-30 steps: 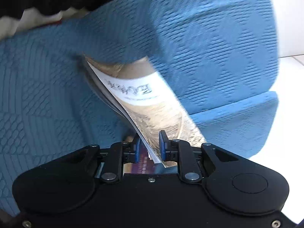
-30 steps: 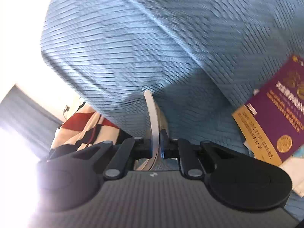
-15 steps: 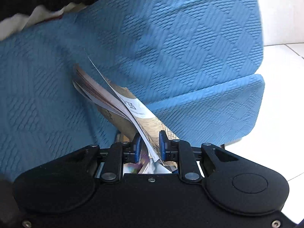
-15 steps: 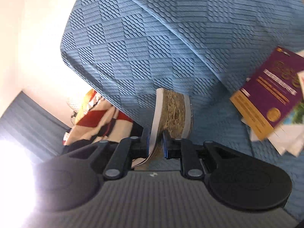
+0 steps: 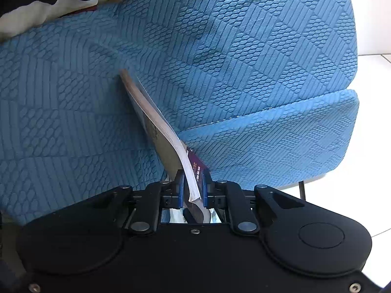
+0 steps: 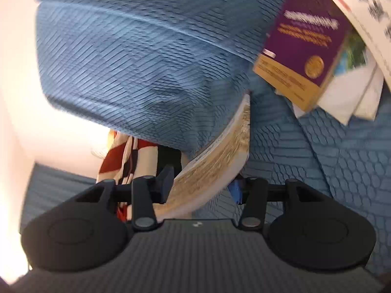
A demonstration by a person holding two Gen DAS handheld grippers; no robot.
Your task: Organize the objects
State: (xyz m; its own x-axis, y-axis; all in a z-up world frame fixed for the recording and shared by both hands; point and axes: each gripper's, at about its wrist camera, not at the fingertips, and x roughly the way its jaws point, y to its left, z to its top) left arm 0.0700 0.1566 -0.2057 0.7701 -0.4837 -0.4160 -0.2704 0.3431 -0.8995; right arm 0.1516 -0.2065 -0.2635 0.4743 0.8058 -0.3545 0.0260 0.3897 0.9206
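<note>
A thin magazine [image 5: 156, 122] stands on edge against the blue textured sofa [image 5: 244, 61]. My left gripper [image 5: 191, 189] is shut on its lower edge, with a purple booklet [image 5: 195, 163] showing just behind. In the right wrist view the same magazine [image 6: 220, 156] lies bent between the spread jaws of my right gripper [image 6: 202, 185], which is open; only its left finger seems to touch it. A purple and gold booklet [image 6: 305, 44] lies on the sofa seat at upper right, on top of white papers [image 6: 352, 97].
A red, white and black striped cloth [image 6: 127, 156] hangs beyond the sofa's arm. White tiled floor [image 5: 371, 122] and a thin black sofa leg [image 5: 302, 190] lie to the right. A white printed sheet [image 6: 361, 17] overlaps the purple booklet.
My right gripper has opened and let go of the magazine. The magazine has swung to stand more edge-on in the left gripper. The right view has swung toward the booklet pile.
</note>
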